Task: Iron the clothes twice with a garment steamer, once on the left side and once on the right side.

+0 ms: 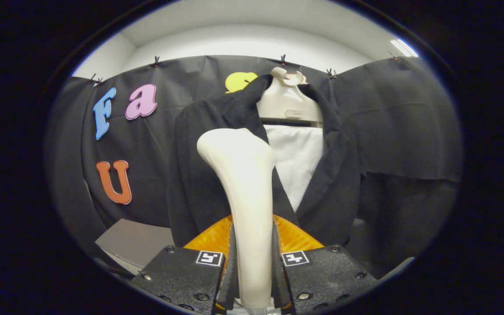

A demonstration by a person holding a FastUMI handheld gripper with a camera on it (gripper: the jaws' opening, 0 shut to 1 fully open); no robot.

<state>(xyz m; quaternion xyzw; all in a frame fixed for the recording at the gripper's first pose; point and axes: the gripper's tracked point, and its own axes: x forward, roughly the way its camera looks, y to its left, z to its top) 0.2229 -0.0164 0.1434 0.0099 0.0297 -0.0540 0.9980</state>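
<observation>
Gripper (252, 280) fingers pinch the glossy cream plastic garment steamer (245, 192), its long axis running to 12 o'clock, head just short of the hanging black jacket's (195, 175) 11 o'clock panel.

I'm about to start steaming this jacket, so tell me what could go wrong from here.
1. The tool is shut on the steamer low on its smooth, narrow handle; the wide head could tip or twist as it moves.
2. The head sits by the jacket's dark collar, so it might snag the lapel.
3. The jacket hangs loosely on its hanger; pressing hard could swing it or pull it off.
</observation>
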